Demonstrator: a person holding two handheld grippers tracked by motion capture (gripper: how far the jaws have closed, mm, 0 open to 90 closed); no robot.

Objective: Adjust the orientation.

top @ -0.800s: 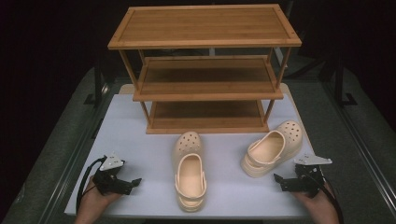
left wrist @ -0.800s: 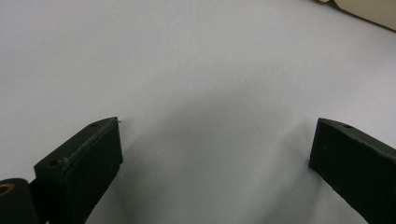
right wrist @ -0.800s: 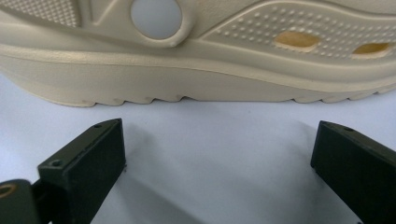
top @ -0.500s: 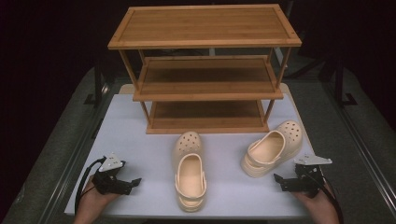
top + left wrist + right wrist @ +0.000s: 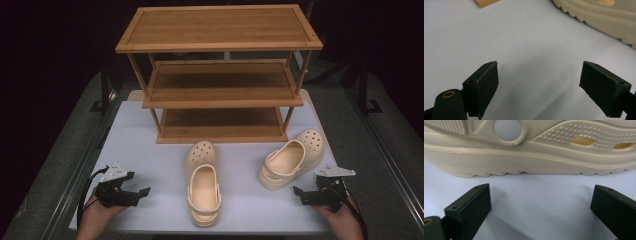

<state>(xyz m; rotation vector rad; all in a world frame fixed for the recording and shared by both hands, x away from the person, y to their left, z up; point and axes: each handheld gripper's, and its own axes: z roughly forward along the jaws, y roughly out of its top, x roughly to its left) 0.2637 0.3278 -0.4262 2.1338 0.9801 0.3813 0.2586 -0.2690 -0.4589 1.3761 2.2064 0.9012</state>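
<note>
Nothing shifted since earlier frames; left tool (image 5: 142, 191) and right tool (image 5: 297, 190) stayed wide, empty; clogs (image 5: 203, 187) unmoved.

Matt foam-like clogs (image 5: 203, 187), smooth wooden rack (image 5: 220, 75), matt white tabletop (image 5: 150, 155).

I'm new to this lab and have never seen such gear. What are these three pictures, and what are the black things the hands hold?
A person sits at a white table and holds a hand tool with two black jaws in each hand: the left gripper and the right gripper. The high view looks down from above. Each of the other two pictures comes from a camera riding on one gripper, looking out between its jaws. On the table stand a wooden rack with three shelves and two beige clogs: the middle clog and the right clog. Both grippers are open and hold nothing; the right one faces the right clog's side.
</note>
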